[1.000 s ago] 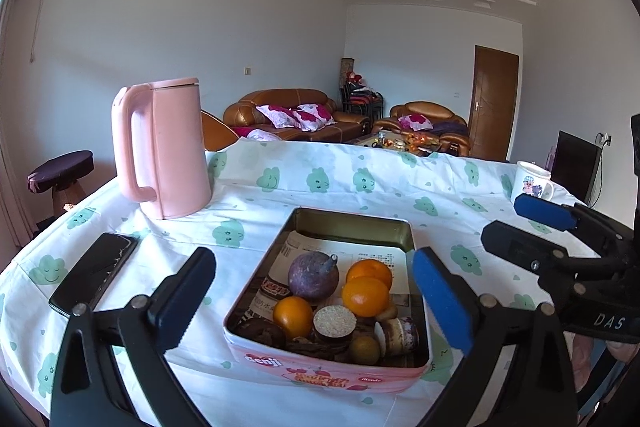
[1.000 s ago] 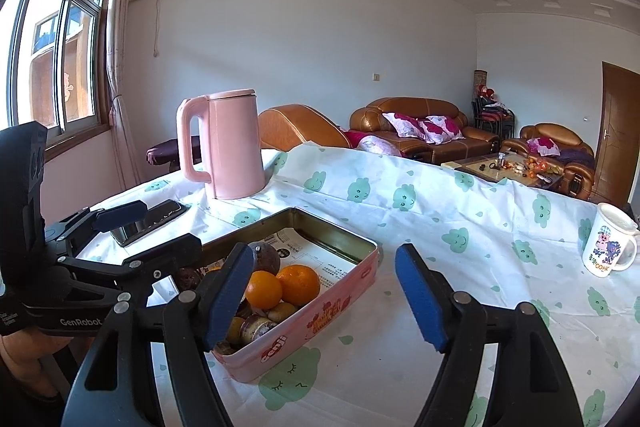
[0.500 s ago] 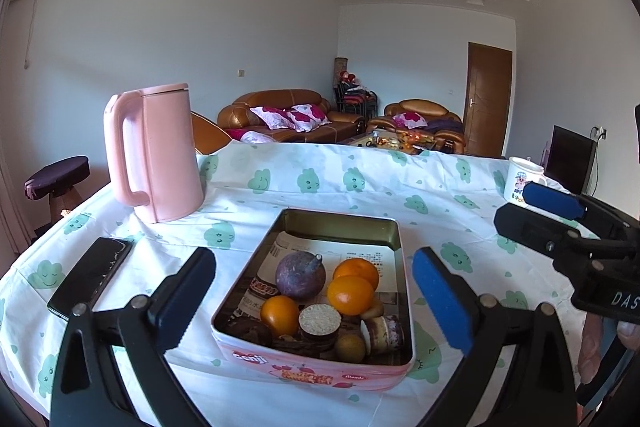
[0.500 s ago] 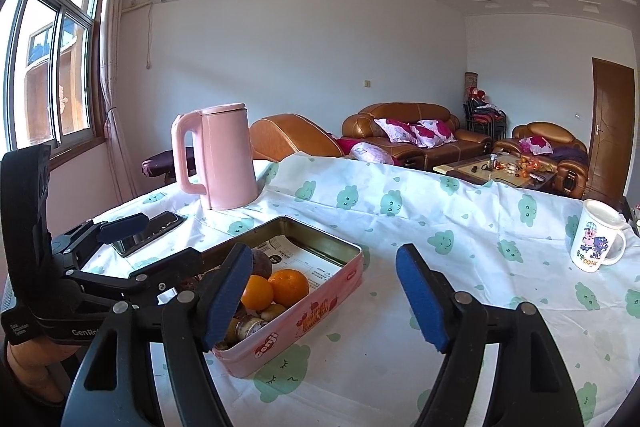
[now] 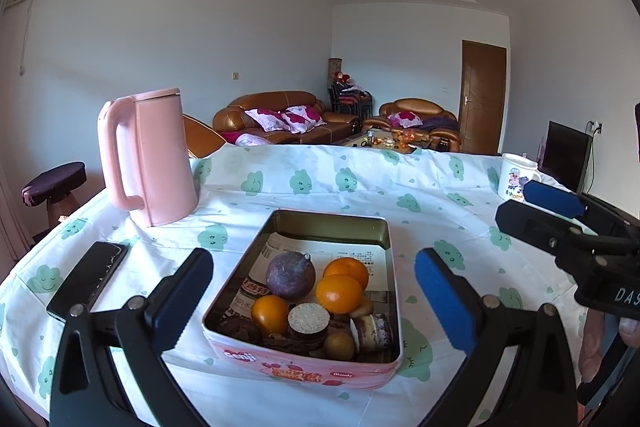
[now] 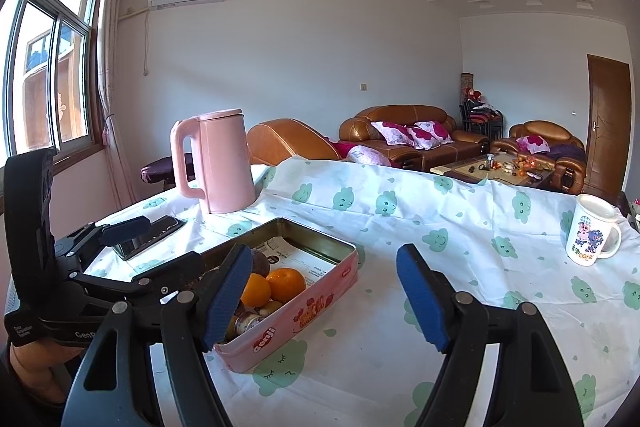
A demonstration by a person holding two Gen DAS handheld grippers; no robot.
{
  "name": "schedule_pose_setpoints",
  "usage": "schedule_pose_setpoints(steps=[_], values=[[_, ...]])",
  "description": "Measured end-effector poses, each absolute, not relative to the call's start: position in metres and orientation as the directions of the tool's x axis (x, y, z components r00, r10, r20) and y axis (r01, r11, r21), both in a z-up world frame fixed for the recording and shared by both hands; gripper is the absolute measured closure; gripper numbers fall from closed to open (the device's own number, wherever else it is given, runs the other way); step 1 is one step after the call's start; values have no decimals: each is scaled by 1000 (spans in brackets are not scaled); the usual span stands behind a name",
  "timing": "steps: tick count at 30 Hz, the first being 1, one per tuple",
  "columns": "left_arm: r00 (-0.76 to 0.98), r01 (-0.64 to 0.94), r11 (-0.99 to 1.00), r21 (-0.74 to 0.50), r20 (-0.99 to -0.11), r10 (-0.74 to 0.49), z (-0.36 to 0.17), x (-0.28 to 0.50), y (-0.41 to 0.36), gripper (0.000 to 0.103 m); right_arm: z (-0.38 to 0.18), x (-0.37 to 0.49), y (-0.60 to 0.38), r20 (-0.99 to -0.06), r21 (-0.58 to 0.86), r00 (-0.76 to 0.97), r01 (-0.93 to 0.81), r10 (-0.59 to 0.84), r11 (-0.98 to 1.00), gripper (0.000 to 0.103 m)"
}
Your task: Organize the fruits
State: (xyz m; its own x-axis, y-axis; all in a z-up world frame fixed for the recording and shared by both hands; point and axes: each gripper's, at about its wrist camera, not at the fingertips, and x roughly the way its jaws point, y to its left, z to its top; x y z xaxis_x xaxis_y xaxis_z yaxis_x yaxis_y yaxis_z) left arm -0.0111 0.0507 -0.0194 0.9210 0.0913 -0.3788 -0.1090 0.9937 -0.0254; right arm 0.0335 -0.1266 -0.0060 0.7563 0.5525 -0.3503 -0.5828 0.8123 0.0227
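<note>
A pink tin (image 5: 304,369) lined with printed paper sits on the table in front of me. It holds a purple passion fruit (image 5: 287,275), three oranges (image 5: 339,293), small snack cakes (image 5: 309,319) and a small yellow-brown fruit (image 5: 339,345). My left gripper (image 5: 312,297) is open and empty, its fingers on either side of the tin, above its near end. My right gripper (image 6: 324,293) is open and empty, to the right of the tin (image 6: 304,311). The oranges (image 6: 280,285) also show in the right wrist view.
A pink kettle (image 5: 148,157) stands at the back left and a black phone (image 5: 88,281) lies left of the tin. A white cartoon mug (image 6: 592,231) stands at the far right. The table has a white cloth with green clouds (image 5: 360,187).
Both grippers have drawn back and lifted slightly, so the tin sits lower and further left in the views. Both stay open and empty. The tin's contents have not moved.
</note>
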Motion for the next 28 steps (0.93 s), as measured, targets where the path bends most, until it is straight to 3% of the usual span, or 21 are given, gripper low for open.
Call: schedule_pose_setpoints(steps=[16,28], values=[[920,-97,995,-34,-385,77,-16,-12,42,0,-4,26,-142,-322,20,779,-562,537,827,27],[913,-84,996,-28,-403,66,-24,-7,38,0,-16,33,-145,-366,5,775,-552,515,834,26]])
